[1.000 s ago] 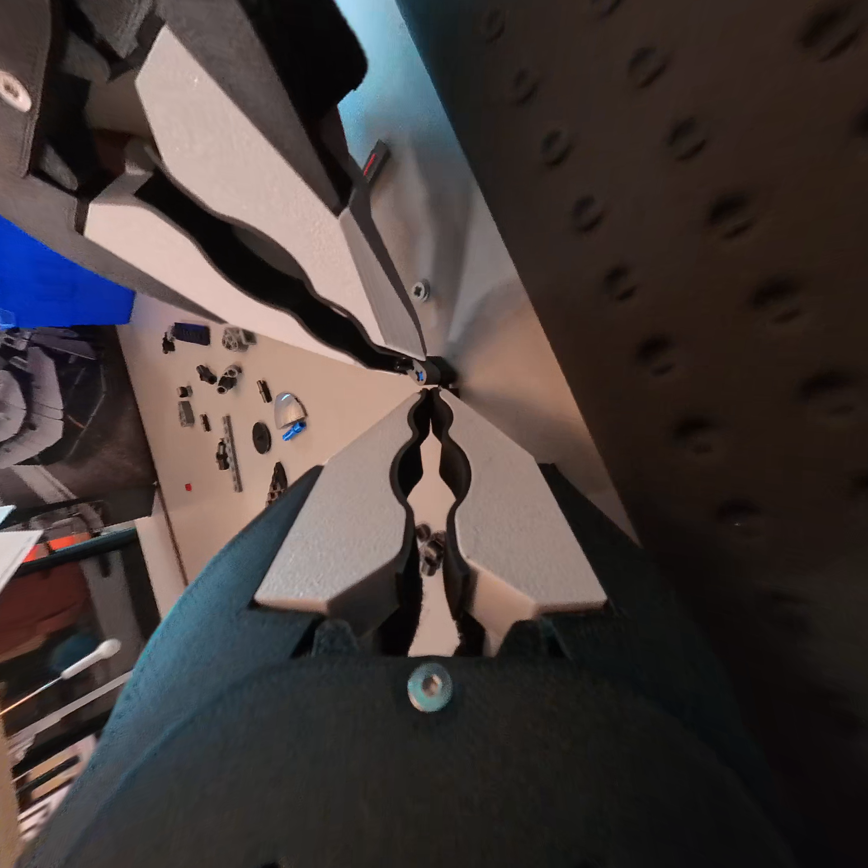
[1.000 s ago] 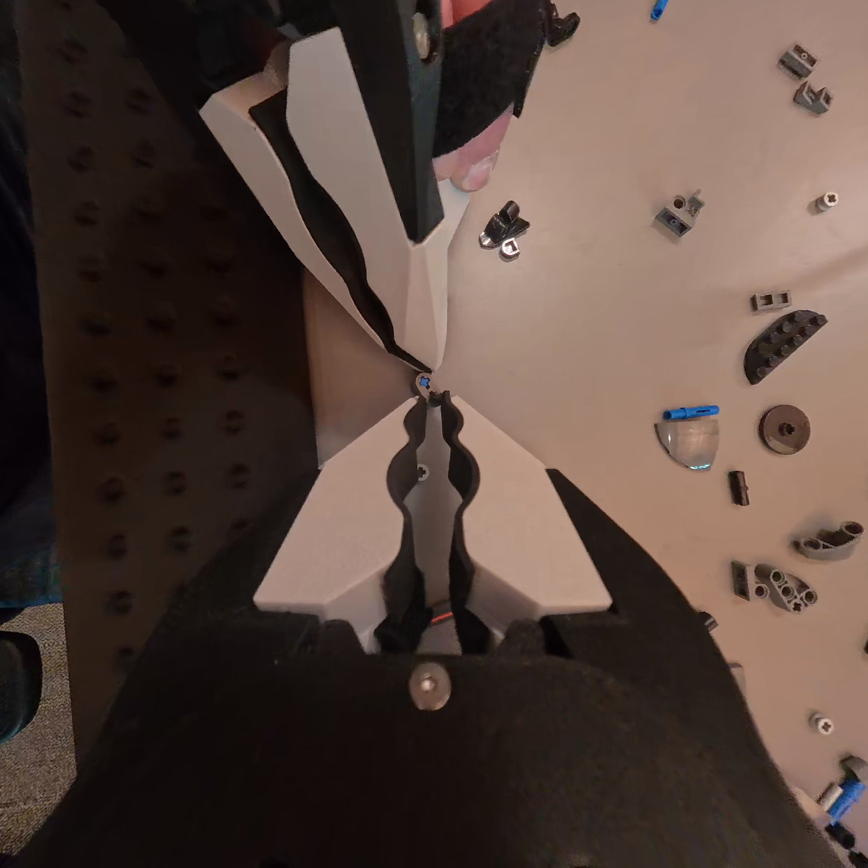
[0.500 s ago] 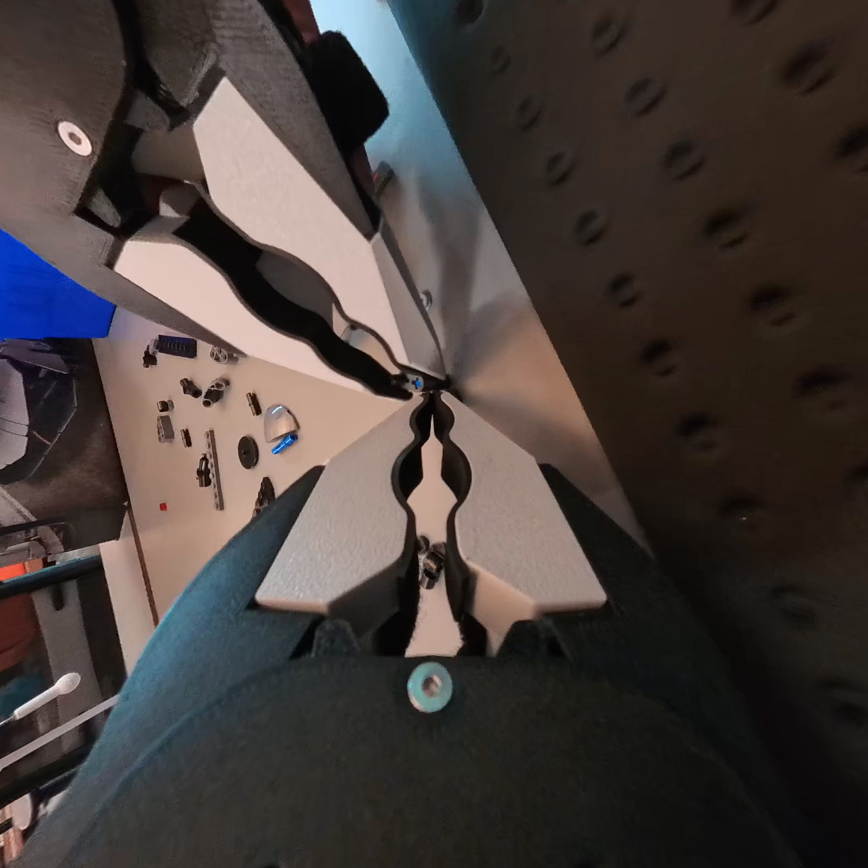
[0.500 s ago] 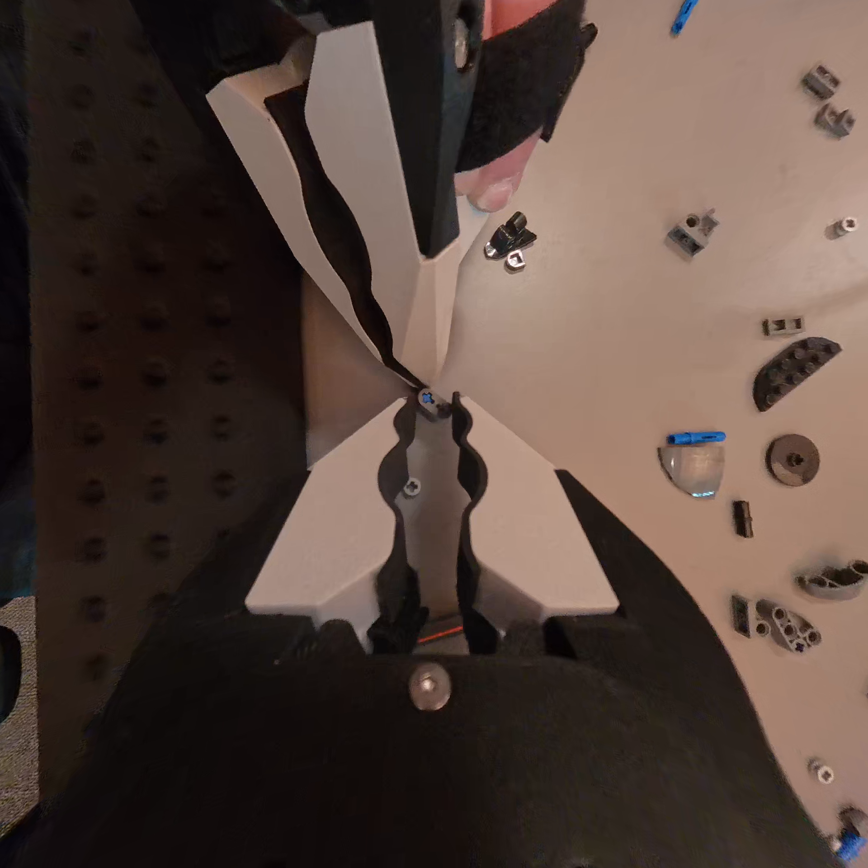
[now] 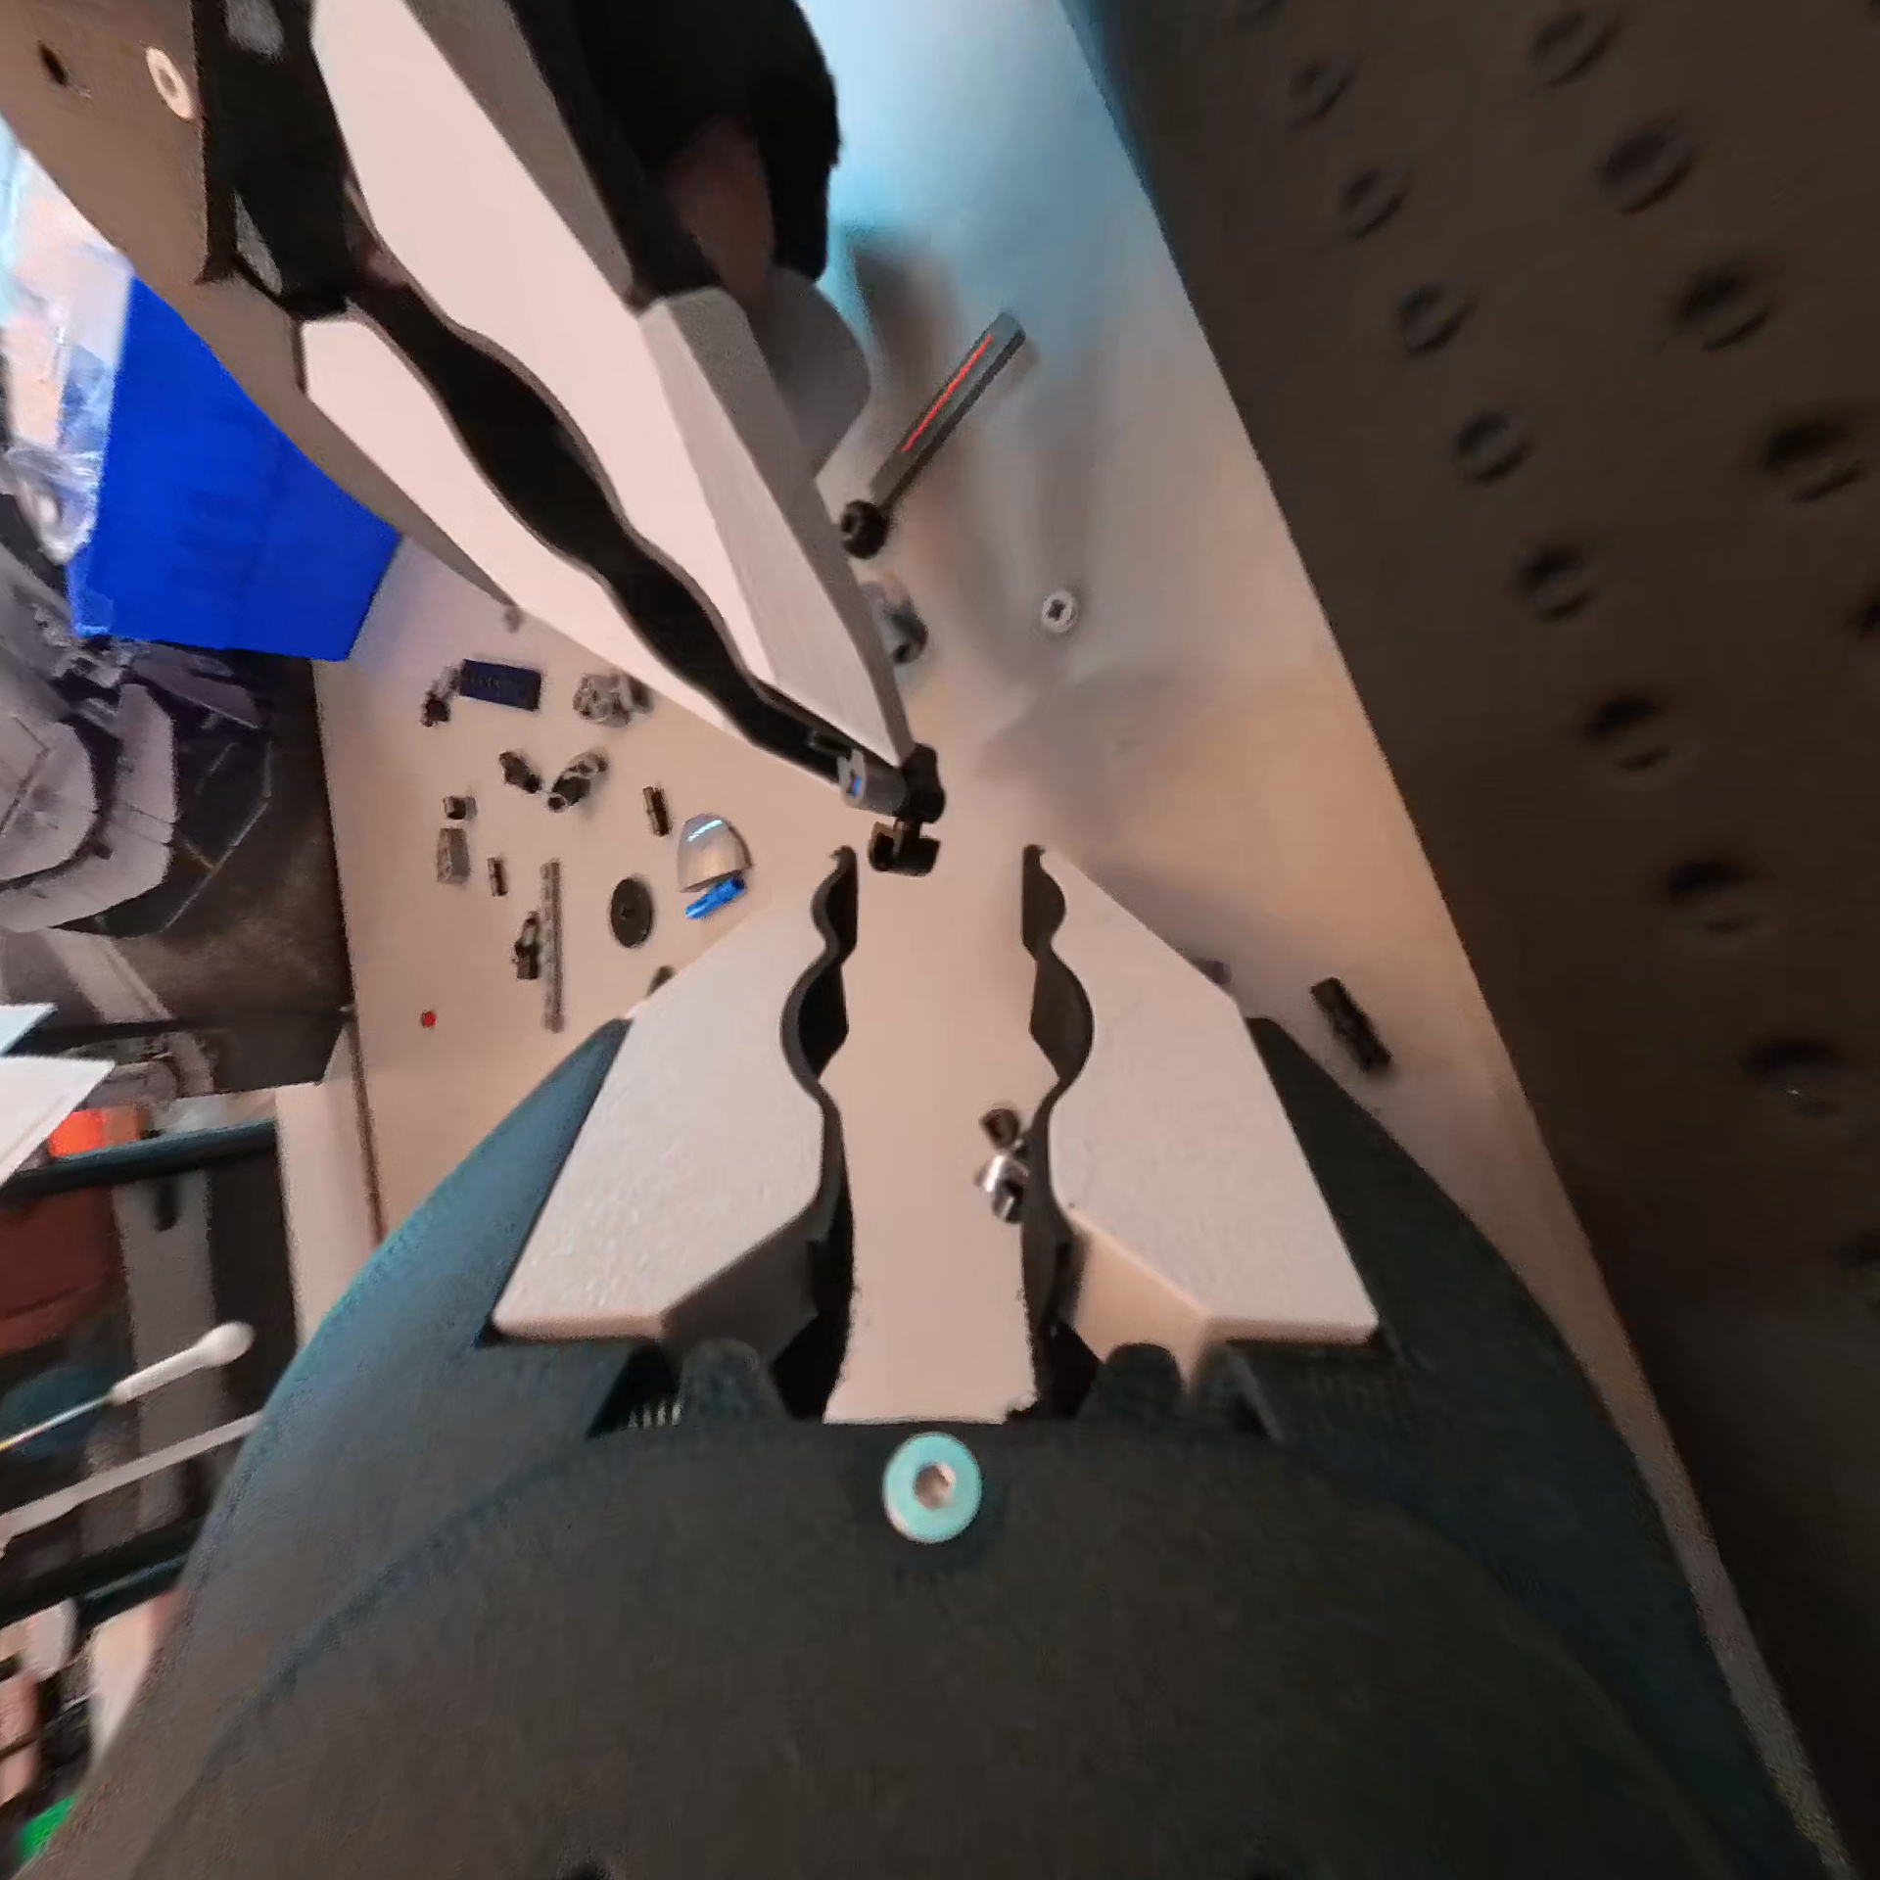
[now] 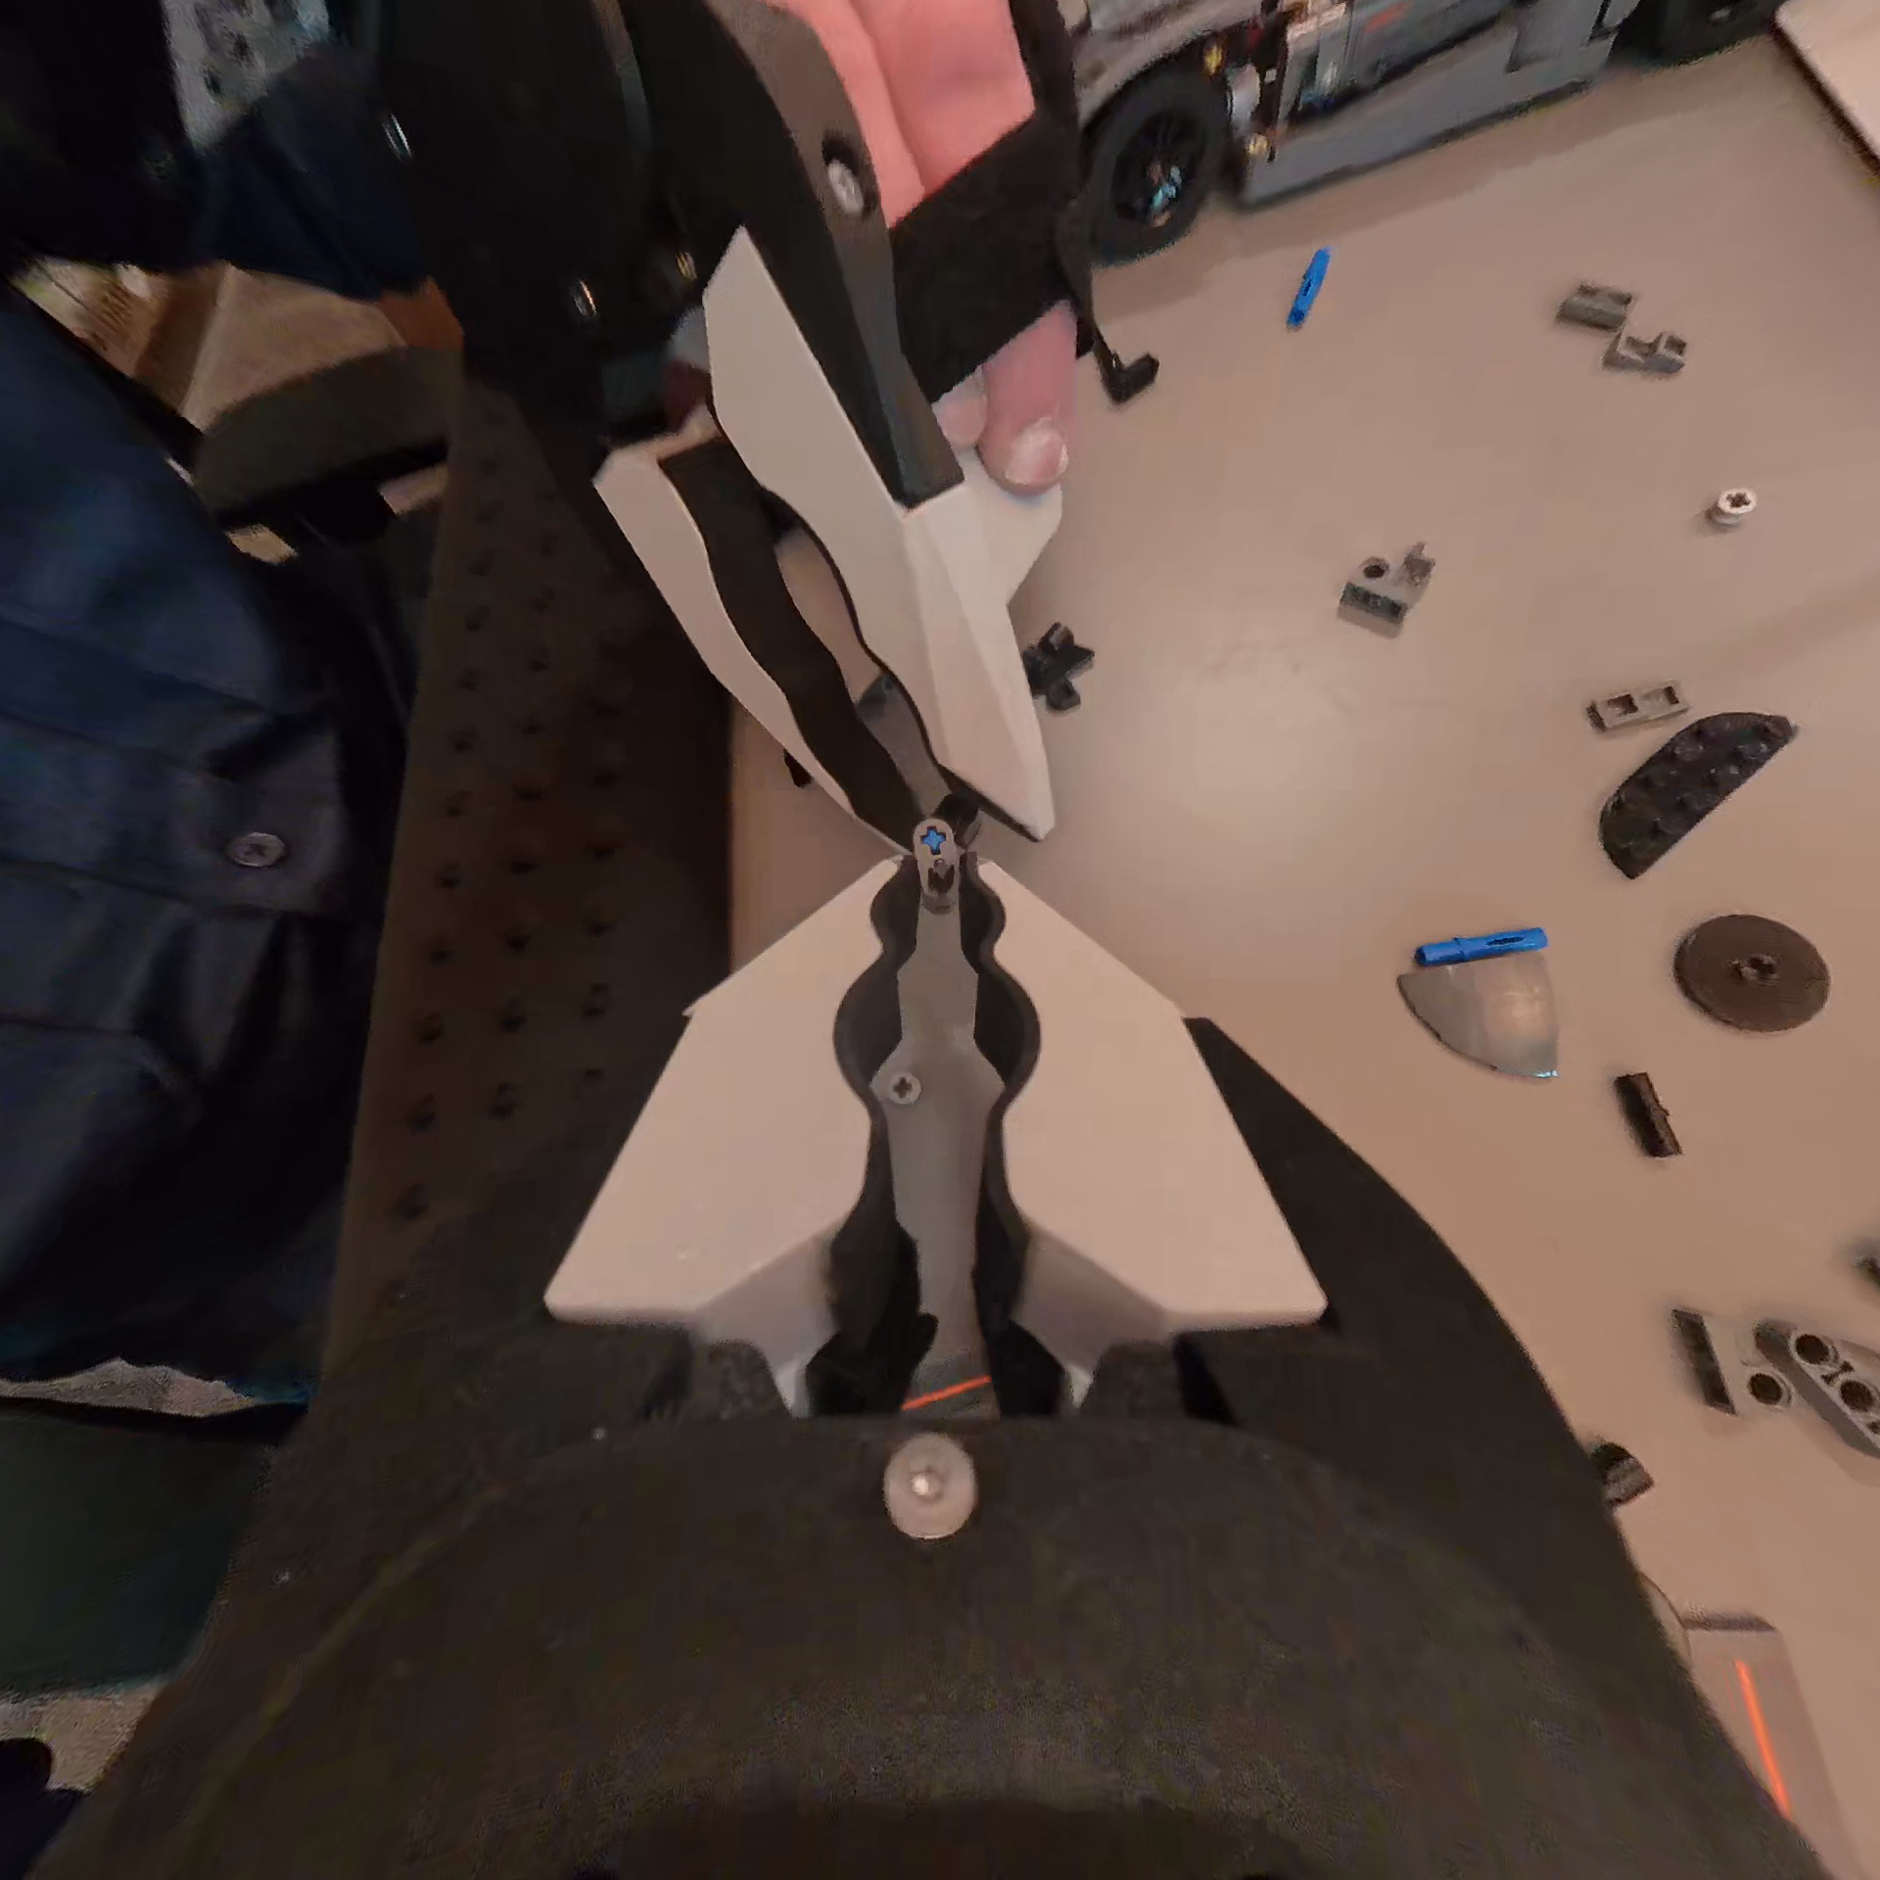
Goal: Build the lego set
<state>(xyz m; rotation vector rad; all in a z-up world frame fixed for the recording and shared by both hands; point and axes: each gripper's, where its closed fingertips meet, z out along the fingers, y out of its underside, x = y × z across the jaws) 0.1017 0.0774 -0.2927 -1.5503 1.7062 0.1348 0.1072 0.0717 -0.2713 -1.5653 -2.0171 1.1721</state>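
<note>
The right gripper point(image 6: 941, 875) is pinching a small grey-and-black lego assembly point(image 6: 938, 855) above the table point(image 6: 1272, 712); facing it, the left gripper point(image 5: 931, 865) is gaping wide, empty.

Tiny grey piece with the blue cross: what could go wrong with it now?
1. The right hand-held gripper pinches the tiny grey piece only at its very fingertips, so it might slip and drop onto the table.
2. The black clip on its end hangs free; if it is not pushed home, it may fall off.
3. The left hand-held gripper is open right beside it and could bump it.
</note>
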